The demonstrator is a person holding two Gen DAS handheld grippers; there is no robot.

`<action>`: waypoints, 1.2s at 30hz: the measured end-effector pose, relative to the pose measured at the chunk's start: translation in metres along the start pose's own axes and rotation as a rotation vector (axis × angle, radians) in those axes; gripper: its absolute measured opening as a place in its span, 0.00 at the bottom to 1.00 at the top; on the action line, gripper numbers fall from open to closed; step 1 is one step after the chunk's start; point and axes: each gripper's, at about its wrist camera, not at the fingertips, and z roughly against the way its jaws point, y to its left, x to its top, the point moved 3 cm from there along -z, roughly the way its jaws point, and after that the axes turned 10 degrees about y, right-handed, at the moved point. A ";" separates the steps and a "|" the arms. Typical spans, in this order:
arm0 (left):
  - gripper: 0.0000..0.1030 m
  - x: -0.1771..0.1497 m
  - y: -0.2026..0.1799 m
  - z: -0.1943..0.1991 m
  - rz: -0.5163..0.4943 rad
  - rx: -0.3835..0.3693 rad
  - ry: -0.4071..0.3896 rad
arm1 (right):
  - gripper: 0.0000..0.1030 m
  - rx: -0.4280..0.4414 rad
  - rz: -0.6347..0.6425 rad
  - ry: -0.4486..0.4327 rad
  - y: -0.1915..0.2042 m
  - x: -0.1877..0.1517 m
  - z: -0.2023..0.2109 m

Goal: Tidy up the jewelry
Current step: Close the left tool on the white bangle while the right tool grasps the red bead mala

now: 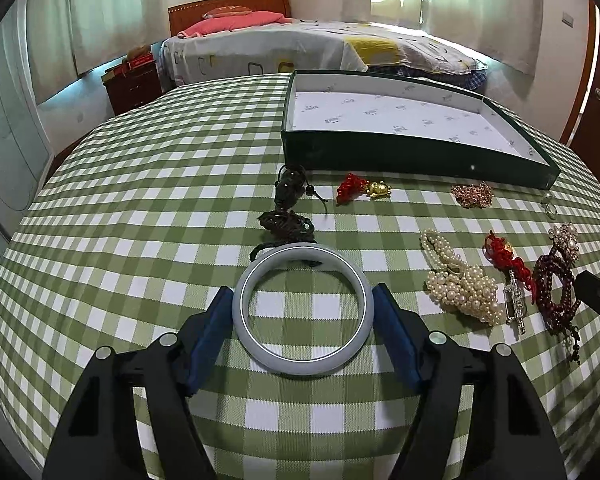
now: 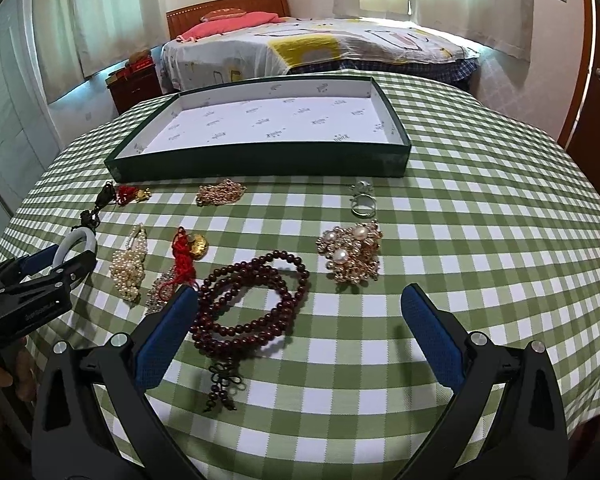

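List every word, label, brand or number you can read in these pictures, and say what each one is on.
None can be read for certain.
Small dark printed marks, repeated over the white lining of the green box: too small to read.
Pale lettering on the side of the left gripper: blurred.
Gold pattern on the red pillow on the bed: too blurred to tell if it is text.
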 end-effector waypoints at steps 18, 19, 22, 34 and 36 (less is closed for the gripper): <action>0.67 -0.005 0.000 0.003 0.003 0.004 -0.013 | 0.83 -0.032 0.084 0.066 0.027 -0.002 -0.027; 0.67 -0.005 0.000 0.003 0.004 0.005 -0.014 | 0.83 -0.034 0.088 0.064 0.029 -0.002 -0.027; 0.67 -0.005 0.000 0.003 0.006 0.006 -0.014 | 0.83 -0.026 0.090 0.058 0.029 -0.002 -0.026; 0.76 -0.002 0.002 0.000 0.034 0.020 -0.010 | 0.23 0.000 0.155 0.021 0.030 -0.009 -0.015; 0.76 -0.001 0.002 0.000 0.031 0.017 -0.010 | 0.19 0.001 0.160 0.019 0.030 -0.011 -0.014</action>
